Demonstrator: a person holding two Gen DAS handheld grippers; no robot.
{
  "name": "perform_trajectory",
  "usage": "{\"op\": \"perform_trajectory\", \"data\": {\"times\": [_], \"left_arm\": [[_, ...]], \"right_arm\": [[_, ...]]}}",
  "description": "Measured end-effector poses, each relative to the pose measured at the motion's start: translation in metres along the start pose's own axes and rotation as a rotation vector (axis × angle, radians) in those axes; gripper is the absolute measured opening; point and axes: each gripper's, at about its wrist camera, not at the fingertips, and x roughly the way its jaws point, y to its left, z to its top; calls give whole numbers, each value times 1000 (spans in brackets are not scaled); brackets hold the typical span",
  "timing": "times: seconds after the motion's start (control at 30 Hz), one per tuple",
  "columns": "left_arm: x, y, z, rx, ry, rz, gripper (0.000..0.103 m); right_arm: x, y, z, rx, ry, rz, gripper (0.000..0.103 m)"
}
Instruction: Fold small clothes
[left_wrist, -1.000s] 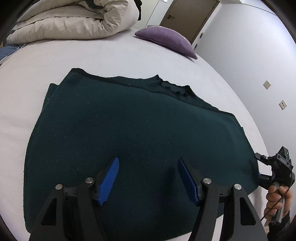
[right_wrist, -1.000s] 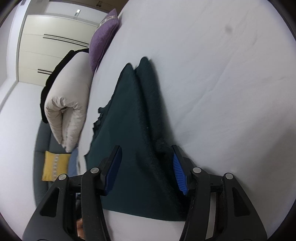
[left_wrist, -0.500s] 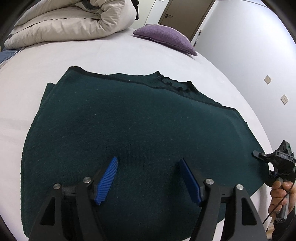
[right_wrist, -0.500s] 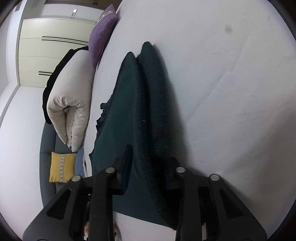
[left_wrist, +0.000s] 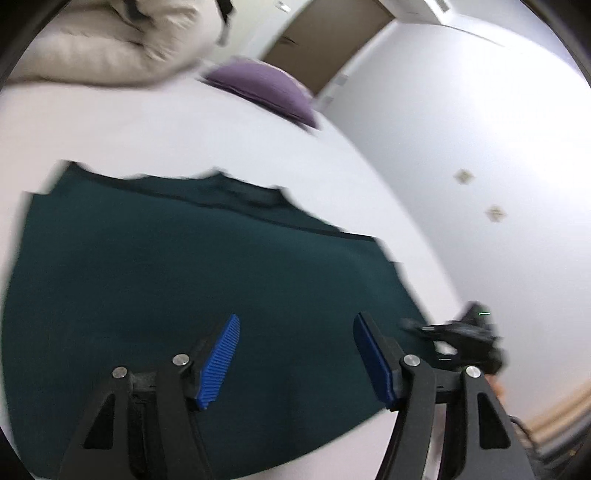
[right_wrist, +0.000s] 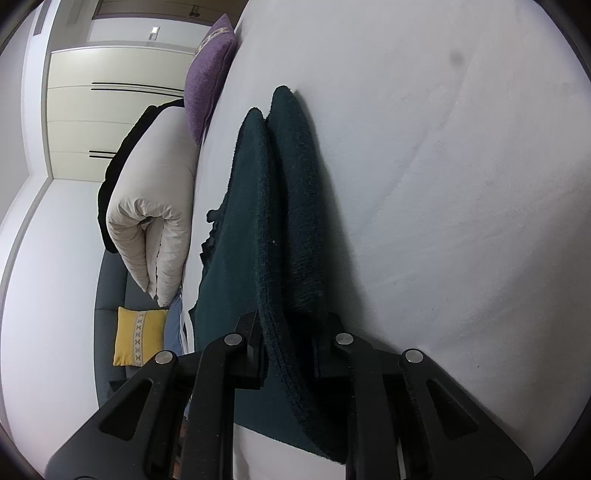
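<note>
A dark green knit sweater (left_wrist: 166, 280) lies flat on the white bed (left_wrist: 192, 125), neckline at the far edge. My left gripper (left_wrist: 295, 350) is open and empty, hovering over the sweater's near hem. My right gripper (right_wrist: 288, 347) is shut on the sweater's right edge (right_wrist: 291, 229), pinching both folded layers; it also shows in the left wrist view (left_wrist: 458, 332) at the sweater's right corner. The left wrist view is blurred.
A folded cream duvet (left_wrist: 110, 48) and a purple pillow (left_wrist: 266, 88) lie at the far end of the bed. A grey sofa with a yellow cushion (right_wrist: 138, 336) stands beyond the bed. A wall with sockets (left_wrist: 495, 213) runs along the right.
My right gripper has closed on the sweater's right edge, which was between its open fingers a second ago. My left gripper has shifted right and tilted up, still open.
</note>
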Motion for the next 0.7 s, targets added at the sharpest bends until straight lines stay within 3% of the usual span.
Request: {"op": "perform_trajectory", "data": {"times": [0.07,0.17,0.2,0.33,0.4,0.53,0.7], "left_arm": [[19,6,6,-53,50,-90,61],[54,36,9,-187,120,-101,48],[57,42,8,-205,117,-107,39],[54,54,3,-212,111,-146,32],[54,61,2,-229,115,-152,24],[54,70,1,-246,117,-157,17],[53,71,0,-247,110,-177,16]], "right_arm": [[0,0,0,9,-2,13,16],[0,-1,1,4,-2,16,16],[0,0,1,-2,-1,16,16],[2,1,3,-19,-1,4,15],[2,3,3,-33,-18,-16,14],[1,14,-1,-58,-57,-92,14],[7,73,-12,-222,-121,-312,13]]}}
